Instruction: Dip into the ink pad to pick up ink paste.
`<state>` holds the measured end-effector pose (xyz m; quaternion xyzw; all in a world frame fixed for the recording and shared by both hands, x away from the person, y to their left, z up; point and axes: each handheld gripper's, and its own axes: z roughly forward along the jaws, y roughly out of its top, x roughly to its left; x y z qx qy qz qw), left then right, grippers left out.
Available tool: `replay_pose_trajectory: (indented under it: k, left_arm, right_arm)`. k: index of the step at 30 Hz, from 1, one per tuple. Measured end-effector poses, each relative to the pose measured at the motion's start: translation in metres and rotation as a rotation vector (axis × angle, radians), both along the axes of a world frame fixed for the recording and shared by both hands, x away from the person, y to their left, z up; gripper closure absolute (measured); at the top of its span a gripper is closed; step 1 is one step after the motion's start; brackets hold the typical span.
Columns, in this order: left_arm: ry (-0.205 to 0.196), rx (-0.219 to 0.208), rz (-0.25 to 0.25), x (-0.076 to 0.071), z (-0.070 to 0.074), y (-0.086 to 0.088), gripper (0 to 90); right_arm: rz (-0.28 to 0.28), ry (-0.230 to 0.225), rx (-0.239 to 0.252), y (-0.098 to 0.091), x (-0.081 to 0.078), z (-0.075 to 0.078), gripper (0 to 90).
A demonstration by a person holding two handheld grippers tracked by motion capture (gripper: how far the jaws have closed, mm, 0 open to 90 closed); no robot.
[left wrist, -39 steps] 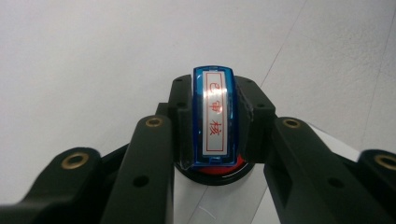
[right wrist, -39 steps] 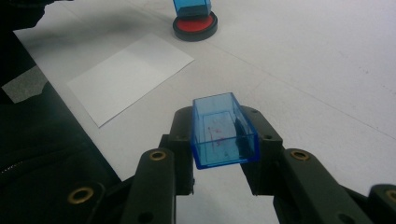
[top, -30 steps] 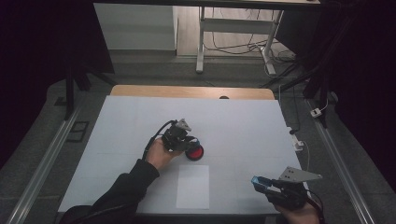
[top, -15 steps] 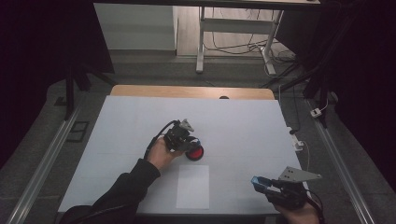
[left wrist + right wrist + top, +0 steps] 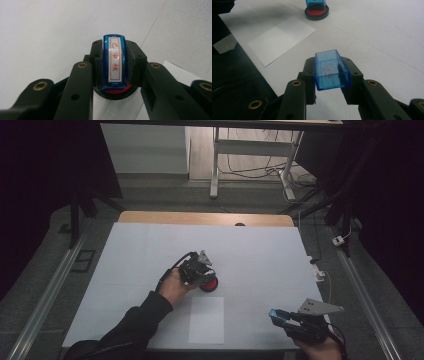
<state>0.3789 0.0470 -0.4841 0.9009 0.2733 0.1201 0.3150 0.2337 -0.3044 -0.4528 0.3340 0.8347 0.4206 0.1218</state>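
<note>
My left gripper (image 5: 115,58) is shut on a blue stamp (image 5: 115,62) with a white label of red characters on top. The stamp stands on a round red ink pad (image 5: 117,90) in a black case. In the high view that gripper (image 5: 200,272) sits at the middle of the table over the red ink pad (image 5: 210,284). My right gripper (image 5: 332,72) is shut on a clear blue stamp cap (image 5: 331,71), open side up. It hovers near the front right corner (image 5: 280,316). The right gripper view also shows the stamp (image 5: 315,3) on the ink pad (image 5: 316,12) farther off.
A white sheet of paper (image 5: 206,319) lies on the pale table (image 5: 140,250) between the two hands, also seen in the right gripper view as a paper (image 5: 280,37). A dark sleeve (image 5: 125,330) comes in from the front left. Cables and a small plug (image 5: 320,270) lie past the right edge.
</note>
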Motion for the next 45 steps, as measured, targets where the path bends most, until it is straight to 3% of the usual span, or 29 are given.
replay_pose_trajectory:
  k: [20, 31, 39, 45]
  left_arm:
    - [0.153, -0.167, 0.026, 0.019, -0.006, 0.022, 70.7]
    - [0.067, -0.110, 0.020, 0.008, -0.005, 0.013, 70.6]
    - [0.071, -0.131, 0.019, 0.009, -0.005, 0.017, 70.4]
    - [0.078, -0.178, 0.015, 0.009, 0.003, 0.023, 70.4]
  right_arm:
    - [0.002, 0.003, 0.001, 0.000, 0.000, 0.000, 67.7]
    - [0.007, 0.004, 0.001, 0.000, 0.000, 0.000, 67.7]
    - [0.008, 0.004, 0.001, 0.000, 0.000, 0.000, 67.6]
    - [0.007, 0.004, -0.001, 0.000, 0.000, 0.000, 67.7]
